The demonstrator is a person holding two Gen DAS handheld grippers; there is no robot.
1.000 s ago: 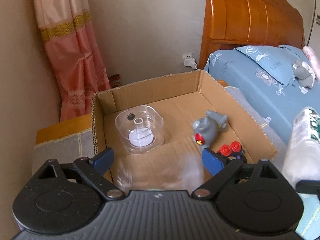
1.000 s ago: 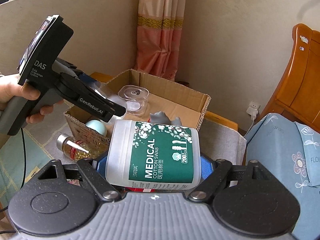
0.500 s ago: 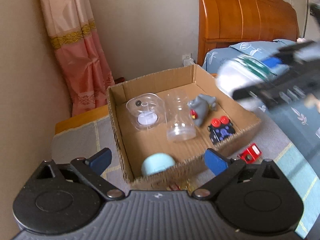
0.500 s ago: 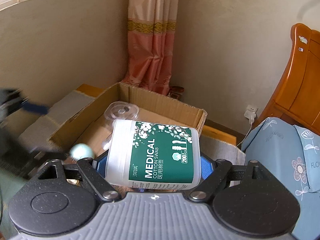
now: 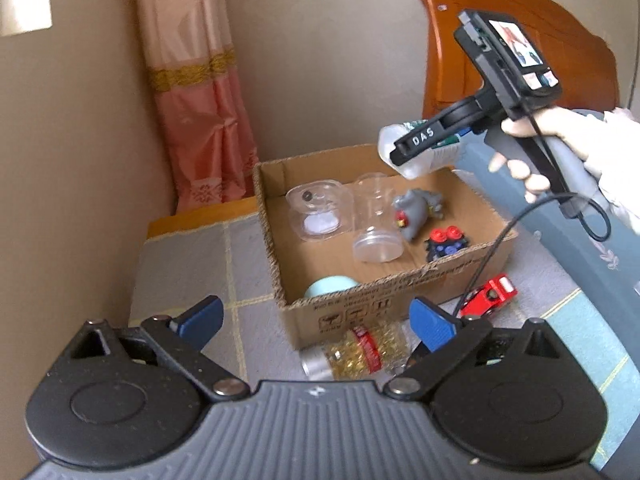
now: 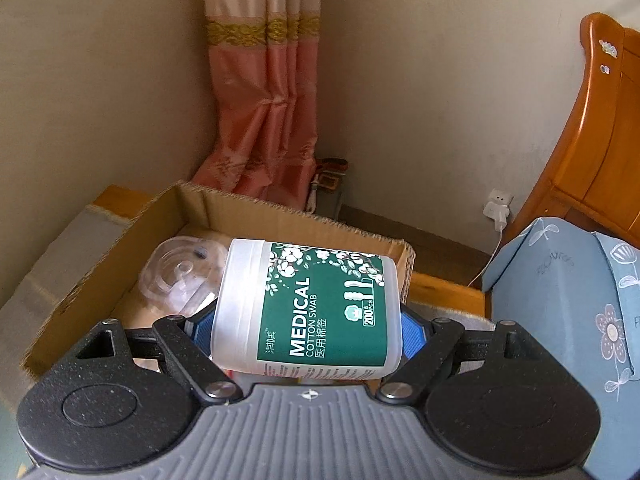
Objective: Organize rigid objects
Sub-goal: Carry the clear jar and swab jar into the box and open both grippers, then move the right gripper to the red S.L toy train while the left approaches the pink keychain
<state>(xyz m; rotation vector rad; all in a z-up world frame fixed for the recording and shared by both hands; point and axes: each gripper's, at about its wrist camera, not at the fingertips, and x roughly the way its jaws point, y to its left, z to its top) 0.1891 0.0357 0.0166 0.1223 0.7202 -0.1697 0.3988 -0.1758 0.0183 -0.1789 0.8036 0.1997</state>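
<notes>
My right gripper is shut on a white cotton swab jar with a green label, held on its side above the far right of the cardboard box; the jar also shows in the left wrist view. The box holds a clear round container, a clear jar lying down, a grey toy, a black and red toy and a pale blue ball. My left gripper is open and empty, in front of the box. A pill bottle lies below it.
A red toy car lies on the grey mat right of the box. A bed with blue bedding and a wooden headboard stands at the right. A pink curtain hangs in the corner behind the box.
My left gripper has pulled back and up out of the box, leaving the clear jar in it. My right gripper has carried the cotton swab jar over the box.
</notes>
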